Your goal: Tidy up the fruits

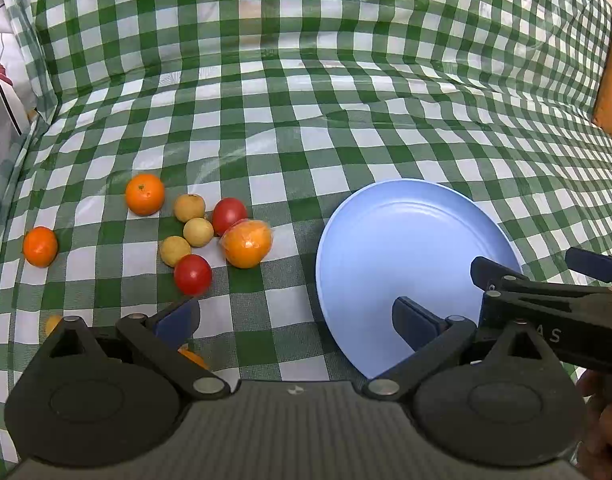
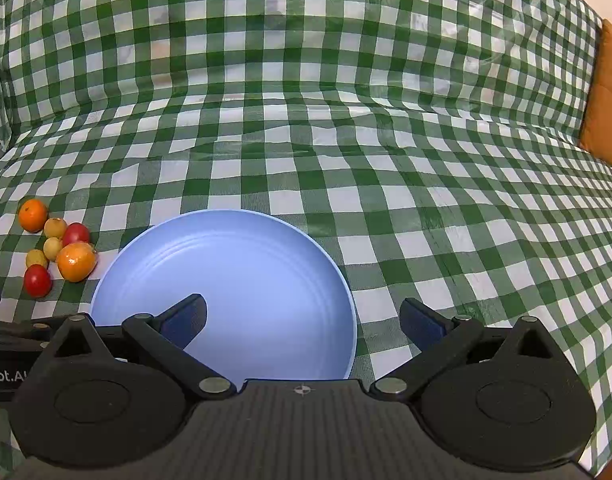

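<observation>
We take the blue plate as our landmark: it lies flat on the green-and-white checked cloth and has nothing on it. The left gripper hovers low over the cloth just left of the plate, its jaws spread wide with nothing between them, and its right fingertip overlaps the plate's near left rim in our view. The right gripper hangs over the plate's near edge, likewise wide open and holding nothing; its left fingertip sits above the plate's surface and its right one over the cloth just off the rim. All the fruit lies on the cloth to the left of the plate, none touching it. Nearest the plate is a large orange in a clear wrapper, with a red tomato touching it on the far side. Further left we see three small yellow fruits bunched together, a second red tomato on their near side, and an orange at the far edge of the bunch. Another orange sits alone, well apart from the plate. Two more orange bits show partly hidden behind the left gripper's left finger; we cannot tell what they are.
</observation>
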Demonstrator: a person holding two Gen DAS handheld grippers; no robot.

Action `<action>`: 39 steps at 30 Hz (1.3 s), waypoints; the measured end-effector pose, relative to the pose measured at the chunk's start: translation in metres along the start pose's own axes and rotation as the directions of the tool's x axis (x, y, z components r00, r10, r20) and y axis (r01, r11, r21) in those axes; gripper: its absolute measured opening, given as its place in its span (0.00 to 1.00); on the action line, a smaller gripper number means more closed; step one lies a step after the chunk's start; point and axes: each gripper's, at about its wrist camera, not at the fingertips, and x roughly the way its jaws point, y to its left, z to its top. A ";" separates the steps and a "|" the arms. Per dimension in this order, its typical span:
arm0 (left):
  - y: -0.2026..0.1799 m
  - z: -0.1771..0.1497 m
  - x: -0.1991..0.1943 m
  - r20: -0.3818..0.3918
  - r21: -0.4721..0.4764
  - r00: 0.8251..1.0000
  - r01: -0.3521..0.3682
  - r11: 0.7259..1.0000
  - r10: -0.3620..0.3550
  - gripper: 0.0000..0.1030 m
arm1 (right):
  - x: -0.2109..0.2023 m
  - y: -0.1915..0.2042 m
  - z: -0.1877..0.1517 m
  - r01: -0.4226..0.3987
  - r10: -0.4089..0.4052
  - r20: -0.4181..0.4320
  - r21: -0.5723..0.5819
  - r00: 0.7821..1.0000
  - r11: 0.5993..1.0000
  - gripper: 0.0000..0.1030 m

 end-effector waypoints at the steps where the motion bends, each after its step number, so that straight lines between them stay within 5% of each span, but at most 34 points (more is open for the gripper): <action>1: 0.003 -0.010 -0.008 0.002 -0.004 1.000 -0.001 1.000 0.001 0.99 | 0.000 -0.001 0.000 0.000 0.000 -0.001 0.001 1.000 1.000 0.99; 4: 0.001 -0.059 -0.024 0.018 -0.007 1.000 -0.002 1.000 0.002 0.99 | 0.001 -0.002 0.001 -0.001 0.001 -0.001 -0.001 1.000 1.000 0.99; 8: -0.001 -0.061 -0.027 0.024 -0.005 1.000 0.000 1.000 0.000 0.99 | 0.004 -0.003 0.003 0.000 0.000 0.001 -0.002 1.000 1.000 0.99; 11: 0.026 -0.134 -0.060 0.044 -0.006 0.999 0.003 1.000 -0.002 0.99 | 0.004 -0.003 0.002 0.000 0.000 0.000 -0.002 1.000 1.000 0.99; 17: 0.028 -0.134 -0.054 0.051 0.018 0.999 0.006 1.000 -0.007 0.99 | 0.006 -0.007 0.005 0.009 -0.009 0.021 0.012 1.000 1.000 0.95; 22: 0.035 -0.136 -0.051 0.059 0.026 0.998 0.022 0.999 -0.024 0.90 | 0.006 -0.009 0.008 0.028 -0.029 0.043 0.031 0.999 0.999 0.85; 27: 0.039 -0.140 -0.051 0.051 0.022 0.997 0.049 0.999 -0.050 0.62 | 0.006 -0.009 0.010 0.030 -0.032 0.062 0.039 0.998 0.999 0.73; 31: 0.038 -0.142 -0.056 0.056 0.023 0.995 0.076 0.997 -0.077 0.47 | 0.006 -0.003 0.009 0.027 -0.030 0.075 0.037 0.997 0.999 0.57; 35: 0.043 -0.141 -0.060 0.063 0.029 0.993 0.101 0.994 -0.103 0.33 | 0.005 -0.001 0.007 0.012 -0.016 0.089 0.051 0.996 0.999 0.54; 39: 0.054 -0.138 -0.065 0.076 0.023 0.992 0.104 0.994 -0.106 0.32 | 0.000 0.003 0.006 -0.014 0.005 0.126 0.064 0.992 0.998 0.54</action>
